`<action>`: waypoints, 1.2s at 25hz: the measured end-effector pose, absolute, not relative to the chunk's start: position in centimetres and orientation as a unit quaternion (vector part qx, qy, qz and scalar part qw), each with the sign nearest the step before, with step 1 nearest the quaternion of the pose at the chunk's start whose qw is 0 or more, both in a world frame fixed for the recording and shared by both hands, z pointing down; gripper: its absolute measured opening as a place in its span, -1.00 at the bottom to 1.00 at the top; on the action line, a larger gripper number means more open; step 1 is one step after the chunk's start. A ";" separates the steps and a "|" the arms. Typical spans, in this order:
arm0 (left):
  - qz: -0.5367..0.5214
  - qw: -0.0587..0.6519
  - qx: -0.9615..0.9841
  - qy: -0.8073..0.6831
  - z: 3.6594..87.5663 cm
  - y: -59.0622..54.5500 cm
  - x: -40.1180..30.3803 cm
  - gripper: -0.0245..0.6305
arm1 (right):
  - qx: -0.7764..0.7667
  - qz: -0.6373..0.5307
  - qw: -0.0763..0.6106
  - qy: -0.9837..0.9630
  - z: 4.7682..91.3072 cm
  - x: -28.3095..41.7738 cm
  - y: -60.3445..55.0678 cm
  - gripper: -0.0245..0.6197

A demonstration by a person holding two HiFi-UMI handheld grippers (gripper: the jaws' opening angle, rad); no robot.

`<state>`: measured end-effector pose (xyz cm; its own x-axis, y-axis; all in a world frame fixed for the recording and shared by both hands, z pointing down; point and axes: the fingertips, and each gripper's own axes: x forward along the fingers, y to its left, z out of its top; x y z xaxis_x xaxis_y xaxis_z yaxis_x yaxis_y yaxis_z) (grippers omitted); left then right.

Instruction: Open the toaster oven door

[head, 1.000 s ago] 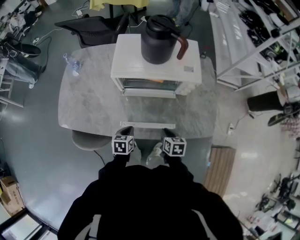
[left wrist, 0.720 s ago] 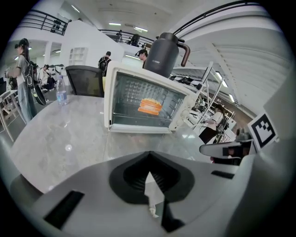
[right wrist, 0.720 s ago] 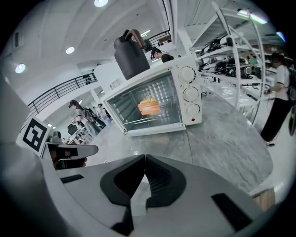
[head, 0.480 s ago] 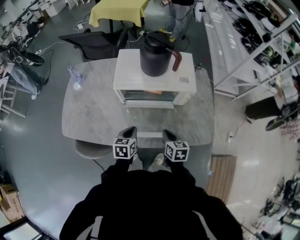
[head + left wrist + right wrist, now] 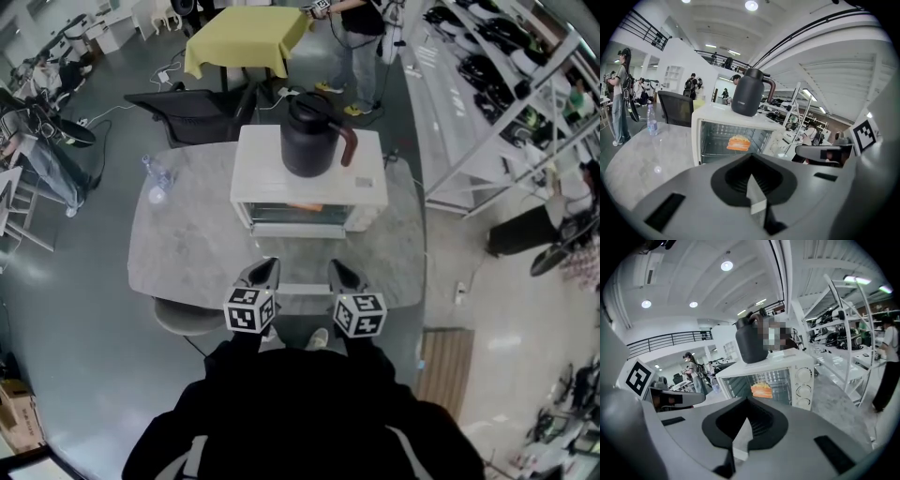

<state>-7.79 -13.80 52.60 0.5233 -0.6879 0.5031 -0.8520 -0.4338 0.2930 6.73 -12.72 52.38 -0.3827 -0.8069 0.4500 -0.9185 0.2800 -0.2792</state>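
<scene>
Both hands are held close in front of the person's chest, side by side, black sleeves running back under the camera. The left tongs (image 5: 263, 269) and the right tongs (image 5: 337, 269) point forward toward the toaster oven (image 5: 309, 187) and tilt a little downward. They sit over the near edge of the tabletop (image 5: 187, 244), each with its marker cube facing up. They are near each other but do not touch.

In each gripper view the jaws are pressed together with nothing between them.

The toaster oven stands at the far middle of the tabletop, well apart from both tongs, with a dark jug (image 5: 310, 141) upright on its roof. Its front is open: the wire racks show directly, with an orange piece of food (image 5: 738, 142) on one. The knobs (image 5: 802, 390) sit on its right side.

The door seems folded down toward the person. A pale handle bar (image 5: 302, 289) lies level between the two tongs near the tabletop's near edge.

A water bottle (image 5: 155, 178) stands at the far left corner.
</scene>
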 end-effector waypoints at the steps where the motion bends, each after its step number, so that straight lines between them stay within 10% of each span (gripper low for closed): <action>1: 0.151 0.258 0.835 -0.462 52.0 -14.0 -7.7 -0.92 | 0.546 0.246 0.104 -0.794 51.7 6.8 -13.0 -0.92; 30: 0.054 0.112 0.878 -0.462 41.1 -15.6 -6.2 -0.92 | 0.574 0.142 0.019 -0.806 42.5 7.9 -14.9 -0.92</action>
<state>-6.19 -15.55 41.11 0.5675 -0.7992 0.1979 -0.8233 -0.5479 0.1481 7.88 -14.87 42.51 -0.3394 -0.9203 0.1947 -0.9313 0.2996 -0.2072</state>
